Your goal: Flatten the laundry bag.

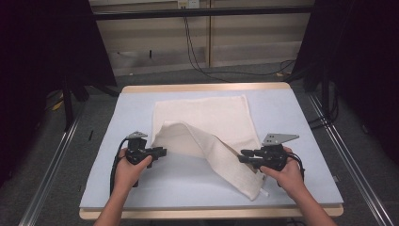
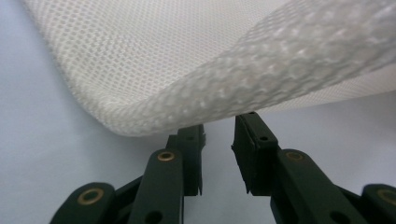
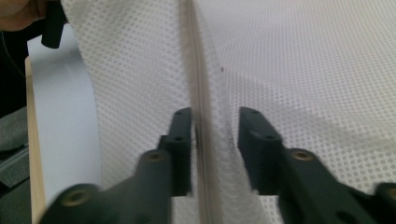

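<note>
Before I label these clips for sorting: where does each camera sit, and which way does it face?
High view: above the person's side, facing forward and down on the table; both forearms, left gripper, right gripper.
Left gripper view: on the left gripper, facing the mesh cloth's curled edge.
Right gripper view: on the right gripper, astride a cloth ridge.
All share the cloth.

We're looking at a cream cloth [image 1: 211, 127], soft and matt, its weave a fine honeycomb mesh with a thicker ribbed seam [image 3: 201, 116] running down it. The left tool [image 2: 218, 140] and right tool [image 3: 215, 135] show matt black plastic jaws with small brass-coloured rivets, and a dull grey metal plate on top. The worktop [image 1: 136, 101] wears a smooth, pale blue matt covering over a light wood edge.
</note>
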The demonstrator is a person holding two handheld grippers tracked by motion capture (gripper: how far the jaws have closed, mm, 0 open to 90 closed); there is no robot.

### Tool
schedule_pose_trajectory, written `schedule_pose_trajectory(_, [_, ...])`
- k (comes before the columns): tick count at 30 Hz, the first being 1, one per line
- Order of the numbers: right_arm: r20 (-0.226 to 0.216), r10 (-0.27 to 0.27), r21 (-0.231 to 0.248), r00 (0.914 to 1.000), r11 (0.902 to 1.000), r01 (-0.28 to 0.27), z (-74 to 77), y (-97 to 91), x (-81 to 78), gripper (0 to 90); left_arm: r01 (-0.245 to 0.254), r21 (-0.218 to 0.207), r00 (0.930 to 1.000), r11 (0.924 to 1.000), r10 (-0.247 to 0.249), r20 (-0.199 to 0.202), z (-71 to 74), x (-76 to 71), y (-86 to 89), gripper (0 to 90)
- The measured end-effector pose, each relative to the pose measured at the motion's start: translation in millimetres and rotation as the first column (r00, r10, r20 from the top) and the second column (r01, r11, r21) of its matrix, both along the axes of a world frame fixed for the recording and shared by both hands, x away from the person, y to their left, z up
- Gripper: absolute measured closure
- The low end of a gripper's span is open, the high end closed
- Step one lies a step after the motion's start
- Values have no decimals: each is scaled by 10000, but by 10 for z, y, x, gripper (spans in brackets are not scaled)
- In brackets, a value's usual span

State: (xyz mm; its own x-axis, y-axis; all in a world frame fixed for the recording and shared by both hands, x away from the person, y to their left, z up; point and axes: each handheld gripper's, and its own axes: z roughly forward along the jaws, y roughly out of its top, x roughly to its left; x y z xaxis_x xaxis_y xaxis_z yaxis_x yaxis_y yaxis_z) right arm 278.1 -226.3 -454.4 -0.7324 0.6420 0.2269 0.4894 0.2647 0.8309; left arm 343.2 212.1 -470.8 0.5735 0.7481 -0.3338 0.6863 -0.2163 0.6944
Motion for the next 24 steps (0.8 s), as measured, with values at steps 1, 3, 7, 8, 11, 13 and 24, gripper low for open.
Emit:
schedule_pose_trajectory(1, [0, 0, 0, 10000, 10000, 0, 0, 0, 0, 609, 0, 0, 10000, 10000, 0, 0, 0, 0, 0, 721])
schedule_pose_trajectory(3, [-50, -247, 146, 9997, 9996, 248, 52, -59, 2, 524, -159, -12, 9998, 9999, 159, -79, -7, 6, 51, 727])
schedule_pose_trajectory(7, [67, -599, 183, 9982, 9980, 598, 97, -132, 17, 491, -268, 85, 9996, 9996, 269, -97, -9, 15, 98, 728])
schedule_pose_trajectory(8, [60, -690, 206, 9976, 9974, 689, 102, -153, 25, 490, -370, 60, 9992, 9993, 371, -125, -12, 15, 108, 728])
schedule_pose_trajectory(11, [57, -978, 171, 9952, 9951, 977, 89, -228, 65, 476, -602, 59, 9980, 9982, 603, -174, -26, 23, 141, 732])
schedule_pose_trajectory(13, [106, -1083, -41, 9941, 9941, 1084, 83, -255, 87, 477, -622, 125, 9979, 9980, 624, -151, -36, 44, 152, 733])
schedule_pose_trajectory(24, [-206, -1980, -800, 9800, 9774, 1958, -64, -364, 189, 470, -1009, 42, 9948, 9949, 1009, -105, -69, 239, 156, 735])
